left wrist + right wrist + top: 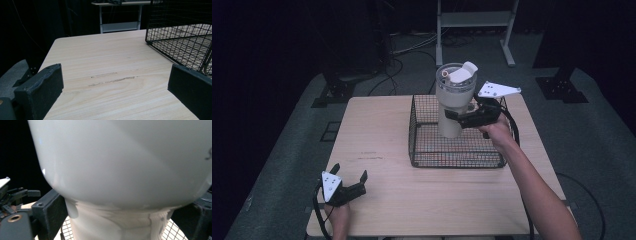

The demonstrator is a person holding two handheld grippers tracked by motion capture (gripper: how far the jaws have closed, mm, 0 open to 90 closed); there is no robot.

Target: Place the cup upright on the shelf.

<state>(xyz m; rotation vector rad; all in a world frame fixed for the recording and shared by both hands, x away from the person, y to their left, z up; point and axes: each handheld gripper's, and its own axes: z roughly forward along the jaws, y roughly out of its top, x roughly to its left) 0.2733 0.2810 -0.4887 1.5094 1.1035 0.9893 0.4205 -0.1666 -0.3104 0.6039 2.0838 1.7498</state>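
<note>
One white tumbler (453, 100) stood upright in one black wire basket (422, 150) on the wooden table (382, 200). We saw its lower end hidden behind the mesh, and in the right gripper view its body (120, 160) sat so close that top and base were cut off. We counted two grippers: the right gripper (462, 119) had its jaws closed against the tumbler's narrower lower part, while the left gripper (348, 175) rested at the table's near left corner, jaws spread wide and holding nothing.

A pale wooden table (377, 130) carries dark scuff marks (112, 79) near its left edge; beyond its far edge a white-framed stand (474, 22) waits on grey floor.
</note>
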